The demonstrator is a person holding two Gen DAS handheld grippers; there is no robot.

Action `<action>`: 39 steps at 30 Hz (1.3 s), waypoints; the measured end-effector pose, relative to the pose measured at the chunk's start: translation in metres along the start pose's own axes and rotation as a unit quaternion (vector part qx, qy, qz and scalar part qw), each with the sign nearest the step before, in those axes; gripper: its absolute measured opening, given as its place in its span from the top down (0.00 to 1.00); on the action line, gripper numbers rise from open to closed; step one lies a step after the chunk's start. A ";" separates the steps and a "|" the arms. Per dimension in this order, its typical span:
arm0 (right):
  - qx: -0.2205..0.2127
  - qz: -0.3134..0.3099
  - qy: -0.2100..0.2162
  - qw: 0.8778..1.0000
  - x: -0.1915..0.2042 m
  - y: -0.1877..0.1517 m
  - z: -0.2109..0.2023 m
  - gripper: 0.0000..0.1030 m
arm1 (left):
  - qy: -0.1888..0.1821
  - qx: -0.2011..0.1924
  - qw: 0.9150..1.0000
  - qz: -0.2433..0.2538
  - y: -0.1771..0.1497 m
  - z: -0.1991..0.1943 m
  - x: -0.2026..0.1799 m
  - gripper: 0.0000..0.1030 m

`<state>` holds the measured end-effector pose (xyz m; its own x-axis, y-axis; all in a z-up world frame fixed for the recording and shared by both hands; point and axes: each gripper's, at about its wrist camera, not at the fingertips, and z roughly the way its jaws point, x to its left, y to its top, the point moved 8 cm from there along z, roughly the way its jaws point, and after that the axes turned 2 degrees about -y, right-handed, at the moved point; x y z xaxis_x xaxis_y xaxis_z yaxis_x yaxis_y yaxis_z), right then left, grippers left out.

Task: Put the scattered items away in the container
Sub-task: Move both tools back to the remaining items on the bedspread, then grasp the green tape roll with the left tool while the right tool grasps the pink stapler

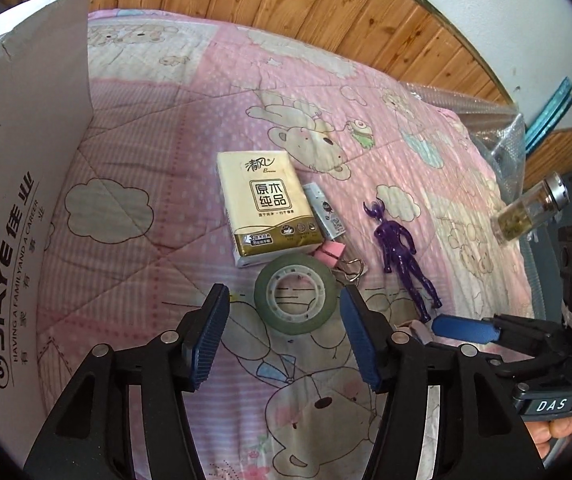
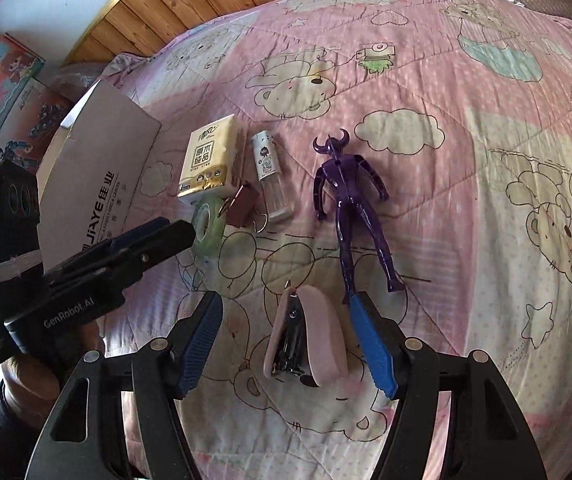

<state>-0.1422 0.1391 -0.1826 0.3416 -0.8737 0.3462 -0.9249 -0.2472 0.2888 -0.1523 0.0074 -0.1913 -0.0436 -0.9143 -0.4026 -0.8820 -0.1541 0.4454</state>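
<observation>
The left tongs (image 1: 283, 334) stand wide apart with nothing clamped, their blue pads on either side of a green tape roll (image 1: 295, 294) that lies flat on the bed quilt (image 1: 157, 184), just ahead of the tips. The right tongs (image 2: 286, 340) are also apart and empty, with a pink stapler (image 2: 310, 338) lying on the quilt between the pads; whether either pad touches it I cannot tell. Just beyond the tape roll sits a pink binder clip (image 1: 332, 254), touching a tissue pack (image 1: 263, 206), and a small white tube (image 1: 324, 212) lies beside the pack. To the right of these a purple horned figurine (image 2: 350, 196) lies flat, its feet near the right tongs' pad. The container, a white cardboard box (image 1: 17, 184) printed with "JiAYE", stands at the left edge of the quilt, apart from the scattered items. A glass bottle (image 1: 530, 210) sits at the bed's far right.
</observation>
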 end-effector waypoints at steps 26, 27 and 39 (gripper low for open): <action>-0.006 -0.118 -0.001 0.993 0.051 -0.026 0.012 0.60 | 0.063 -0.036 0.997 0.020 0.009 0.006 0.004 0.52; -0.012 -0.121 -0.004 0.993 0.053 -0.025 0.008 0.60 | 0.061 -0.038 0.997 0.017 0.010 0.003 0.004 0.52; -0.047 -0.137 -0.013 0.989 0.083 -0.020 -0.011 0.60 | 0.031 -0.069 0.997 0.020 0.019 -0.041 -0.019 0.52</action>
<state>-0.0938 0.0755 -0.1499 0.5715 -0.7901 0.2218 -0.7784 -0.4363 0.4514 -0.1494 0.0060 -0.1423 -0.0454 -0.9416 -0.3336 -0.8065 -0.1625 0.5684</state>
